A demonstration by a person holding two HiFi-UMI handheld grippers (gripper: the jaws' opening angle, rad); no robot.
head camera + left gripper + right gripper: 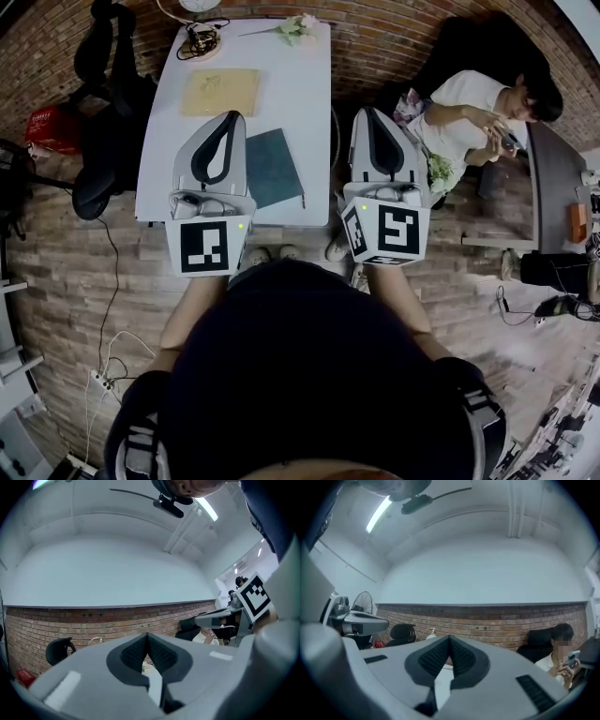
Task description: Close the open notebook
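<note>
We stand on a brick floor (66, 281) at the near edge of a white table (314, 103). Our left gripper (234, 118) hovers over the table's near left part, jaws clenched together on nothing. Our right gripper (368, 112) hangs just off the table's right edge, likewise pinched closed and empty. The dark teal notebook (274, 167) lies closed and flat on the table's near part, between both grippers, held by neither. Farther along the table rests a tan pad (219, 92), and flowers (295, 28) lie at its far end.
</note>
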